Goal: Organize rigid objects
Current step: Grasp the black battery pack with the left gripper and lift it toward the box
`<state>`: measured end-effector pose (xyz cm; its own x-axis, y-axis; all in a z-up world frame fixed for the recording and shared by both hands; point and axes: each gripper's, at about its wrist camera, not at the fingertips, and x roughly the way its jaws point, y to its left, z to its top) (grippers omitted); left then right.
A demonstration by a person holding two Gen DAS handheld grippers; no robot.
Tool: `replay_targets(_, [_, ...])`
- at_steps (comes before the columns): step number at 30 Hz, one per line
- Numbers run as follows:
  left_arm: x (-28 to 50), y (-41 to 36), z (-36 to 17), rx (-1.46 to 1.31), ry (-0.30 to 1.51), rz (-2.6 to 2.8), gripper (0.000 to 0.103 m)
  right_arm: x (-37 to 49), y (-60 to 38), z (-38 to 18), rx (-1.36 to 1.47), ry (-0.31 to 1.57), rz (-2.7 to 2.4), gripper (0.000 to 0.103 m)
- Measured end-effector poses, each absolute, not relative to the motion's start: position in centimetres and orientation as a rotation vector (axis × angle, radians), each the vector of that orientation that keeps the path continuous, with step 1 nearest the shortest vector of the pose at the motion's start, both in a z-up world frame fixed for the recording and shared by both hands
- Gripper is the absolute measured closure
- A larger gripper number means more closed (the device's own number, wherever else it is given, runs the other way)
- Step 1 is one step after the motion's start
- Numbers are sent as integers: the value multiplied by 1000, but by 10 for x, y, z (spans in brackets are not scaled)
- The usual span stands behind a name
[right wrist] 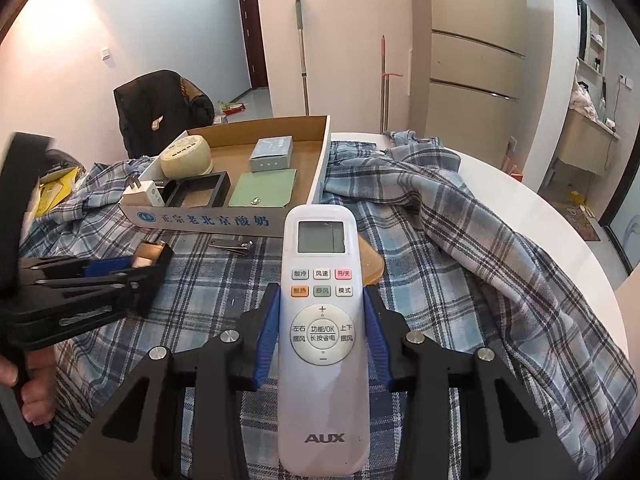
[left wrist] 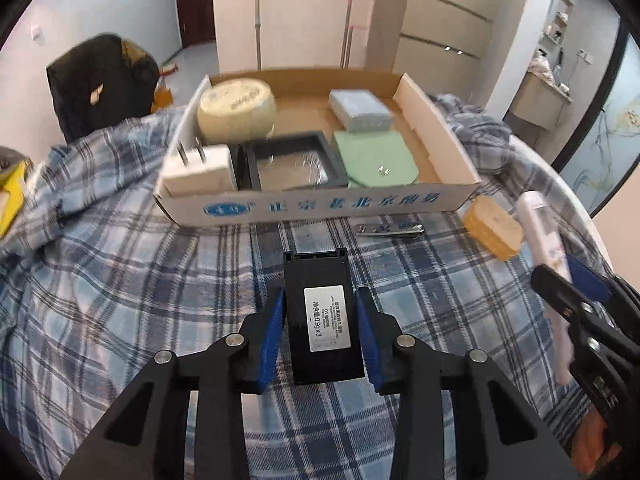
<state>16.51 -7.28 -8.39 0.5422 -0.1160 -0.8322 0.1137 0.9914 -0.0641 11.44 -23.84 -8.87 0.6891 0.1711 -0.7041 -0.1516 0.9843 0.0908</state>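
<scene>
A blue-and-white plaid cloth (left wrist: 120,280) is covering the round white table (right wrist: 560,216) and carrying everything else. On it, toward the far side, a shallow cardboard tray with a white printed front wall (left wrist: 320,206) is lying open. Inside the tray, a round cream-coloured tin (left wrist: 237,110) is sitting in the far left corner, a grey-blue rectangular box (left wrist: 360,110) is lying at the far right, a black square frame case with a clear window (left wrist: 292,166) is resting in the near middle, a pale green flat pouch with a metal snap (left wrist: 374,156) is lying just beside it on the right, and a white plug adapter with two metal prongs (left wrist: 200,168) is filling the near left corner.

The right gripper (right wrist: 322,336) is pinching a white air-conditioner remote control with a small screen (right wrist: 322,320) between its blue pads, holding it lengthwise over the cloth in front of the tray. The left gripper (left wrist: 320,332) is clamping its blue pads against both long sides of a black rectangular box with a white label (left wrist: 320,312), which is lying on the cloth in front of the tray.

An amber-yellow oval block (left wrist: 494,232) is resting on the cloth near the tray's right front corner. A small silver metal nail clipper (left wrist: 390,230) is lying just in front of the tray wall, between the block and the black box.
</scene>
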Motion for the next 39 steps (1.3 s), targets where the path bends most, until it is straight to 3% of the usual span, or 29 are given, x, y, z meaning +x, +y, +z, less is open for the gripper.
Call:
replay_targets(16, [121,-44,-28,29,827,-103,66,115,-234,-83,4,810,128,64])
replay_targets(25, [201,-46,-15,-46,861,-147,66,134,-242,-59,45,811,155,64])
replay_targets(39, [280,-51,-63,-120,956,-146,66,165,-254,-64,74,837,154,64])
